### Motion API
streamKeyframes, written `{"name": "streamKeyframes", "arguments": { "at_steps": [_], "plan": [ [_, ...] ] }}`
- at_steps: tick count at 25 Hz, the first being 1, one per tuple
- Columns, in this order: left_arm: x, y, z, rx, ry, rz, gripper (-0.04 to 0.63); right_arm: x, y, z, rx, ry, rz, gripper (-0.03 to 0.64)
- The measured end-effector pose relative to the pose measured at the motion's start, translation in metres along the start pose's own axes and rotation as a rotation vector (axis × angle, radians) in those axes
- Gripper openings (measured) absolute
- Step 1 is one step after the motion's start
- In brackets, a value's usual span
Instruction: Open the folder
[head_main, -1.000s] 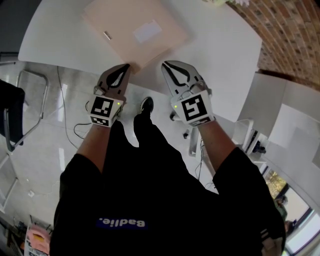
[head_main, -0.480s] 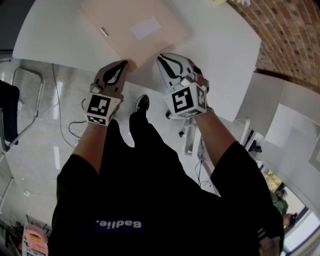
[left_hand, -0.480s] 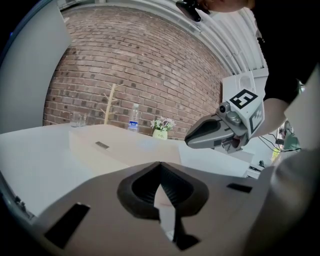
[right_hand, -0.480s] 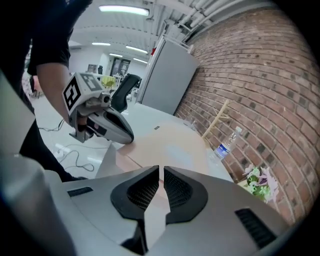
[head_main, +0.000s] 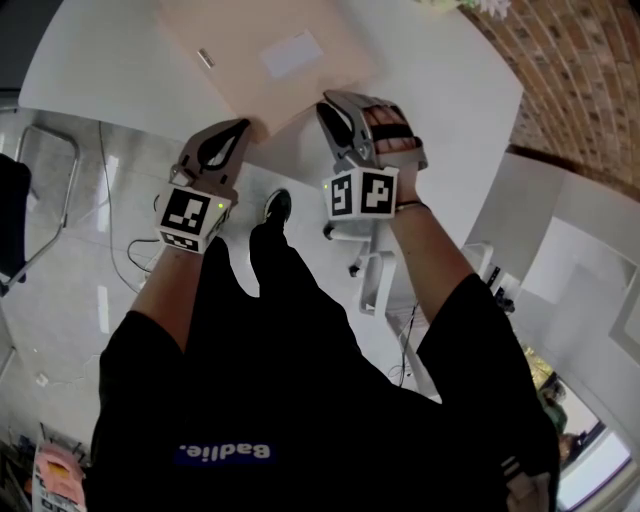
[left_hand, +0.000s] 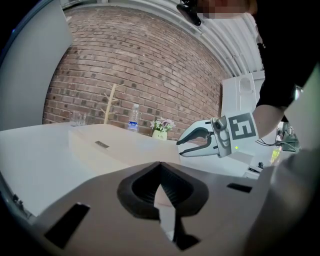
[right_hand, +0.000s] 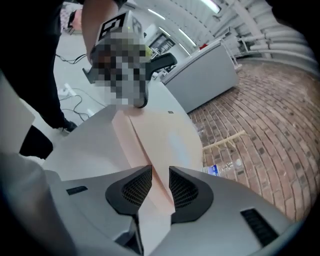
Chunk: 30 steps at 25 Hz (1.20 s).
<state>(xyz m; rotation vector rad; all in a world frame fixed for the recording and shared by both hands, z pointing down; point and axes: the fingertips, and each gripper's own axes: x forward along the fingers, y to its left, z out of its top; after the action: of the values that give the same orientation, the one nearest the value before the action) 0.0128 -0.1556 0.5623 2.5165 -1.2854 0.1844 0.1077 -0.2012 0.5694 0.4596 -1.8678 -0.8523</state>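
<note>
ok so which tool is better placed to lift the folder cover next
Right, probably. The edge of the folder stands between the jaws of the right tool, which are opening, so it could close on the cover. The left tool rests jaws together by the near corner, nothing clearly gripped.

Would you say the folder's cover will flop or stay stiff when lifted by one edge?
The folder shows a thin cover edge, so the cover probably bends somewhat when lifted. It lies on a smooth white table, so it may slide if pushed.
</note>
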Motion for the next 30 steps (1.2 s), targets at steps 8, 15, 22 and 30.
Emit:
{"name": "streamKeyframes", "arguments": {
  "at_steps": [8,15,22,30],
  "plan": [
    [0.0014,-0.0004,0.0001,0.004,0.004,-0.005,-0.002,0.0022,0.0023,-0.0001,-0.204,-0.045,-0.066,0.126],
    [0.0015,0.0004,0.0000,-0.004,-0.001,-0.007,-0.003,0.0010,0.0029,0.0016,-0.288,-0.079,-0.106,0.126],
    [0.0014,-0.0015,-0.0003,-0.014,0.025,-0.015,-0.002,0.0033,0.0012,0.0008,-0.377,-0.097,-0.111,0.126],
    [0.0016,-0.0035,-0.0010,-0.020,0.022,-0.015,-0.002,0.0021,-0.0008,0.0064,-0.413,-0.107,-0.122,0.139]
  ]
}}
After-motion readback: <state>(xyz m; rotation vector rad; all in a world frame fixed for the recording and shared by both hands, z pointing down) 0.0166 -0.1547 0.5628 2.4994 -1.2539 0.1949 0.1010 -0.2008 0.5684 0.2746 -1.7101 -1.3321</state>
